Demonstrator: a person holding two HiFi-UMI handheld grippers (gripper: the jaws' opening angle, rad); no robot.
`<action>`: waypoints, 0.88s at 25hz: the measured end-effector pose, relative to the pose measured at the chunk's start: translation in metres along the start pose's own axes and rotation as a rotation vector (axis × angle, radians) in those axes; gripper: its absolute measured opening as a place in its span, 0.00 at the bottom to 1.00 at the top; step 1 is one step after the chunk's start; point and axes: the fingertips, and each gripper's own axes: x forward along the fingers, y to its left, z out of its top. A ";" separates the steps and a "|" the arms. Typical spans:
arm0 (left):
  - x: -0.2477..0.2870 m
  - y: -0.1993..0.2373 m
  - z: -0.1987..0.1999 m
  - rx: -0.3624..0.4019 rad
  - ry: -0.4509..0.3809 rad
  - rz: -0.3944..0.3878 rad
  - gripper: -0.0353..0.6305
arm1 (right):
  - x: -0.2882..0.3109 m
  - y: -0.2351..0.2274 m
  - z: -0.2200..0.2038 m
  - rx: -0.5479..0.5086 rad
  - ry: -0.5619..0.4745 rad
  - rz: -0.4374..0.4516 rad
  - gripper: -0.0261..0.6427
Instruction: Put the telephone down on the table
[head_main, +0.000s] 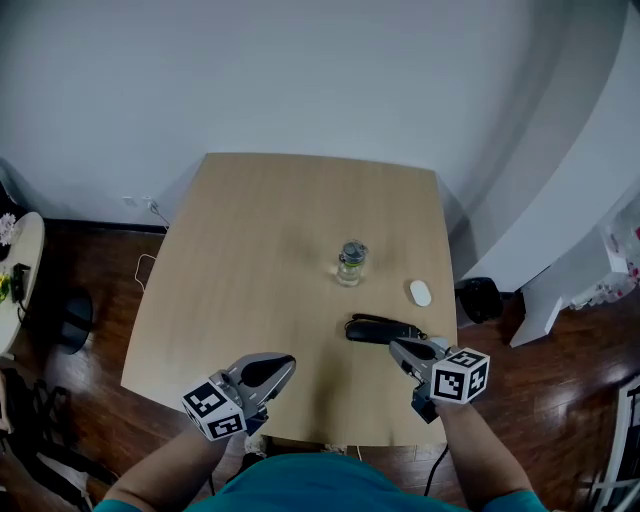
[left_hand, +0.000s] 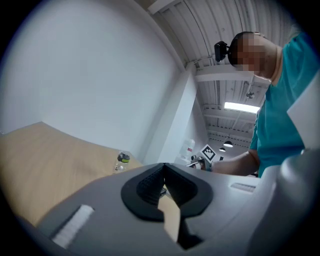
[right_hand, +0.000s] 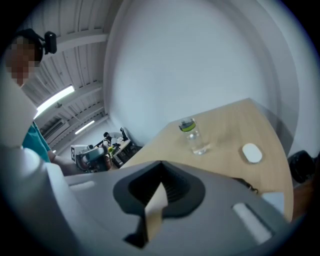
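On the bench (head_main: 260, 230), near its front-right edge, the black telephone (head_main: 382, 329) lies flat on its side, long axis running L-R. That's where the task wants it, so the end state is showing. Whether the task put it there, I can't say from one look.

Right claw (head_main: 398, 347) sits just beside the handset's right end, tips pointing at it. From the head view I can't tell if they touch. The right gripper view settles the grip: pads shut together at the tips, nothing between them, only pale bench showing through the slot lower down. So it's empty, no hold on the phone.

Left claw (head_main: 285, 365) hovers over the front edge, well apart from the phone. Same story in its own view: pads meet at the tips and nothing is pinched.

Clear bottle (head_main: 351, 263) stands upright just beyond the phone, and a white mouse (head_main: 420, 293) lies to its right, both apart from the handset.

Step-wise, IMO this fits two readings. Either the handset is resting before a lift-and-set-down, or it's down for good w/ the claw let go. I won't call it.

Either way, any move of the right claw needs care at that near end. A nudge could skate the handset toward the bottle or the bench edge.
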 end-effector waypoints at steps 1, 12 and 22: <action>-0.010 0.004 0.001 -0.001 -0.003 0.004 0.06 | 0.004 0.011 0.001 -0.008 -0.012 0.000 0.04; -0.135 0.040 0.017 0.042 0.066 -0.070 0.06 | 0.043 0.120 -0.004 -0.103 -0.174 -0.224 0.04; -0.228 0.038 0.033 0.057 0.025 0.036 0.06 | 0.026 0.212 -0.022 -0.264 -0.280 -0.216 0.04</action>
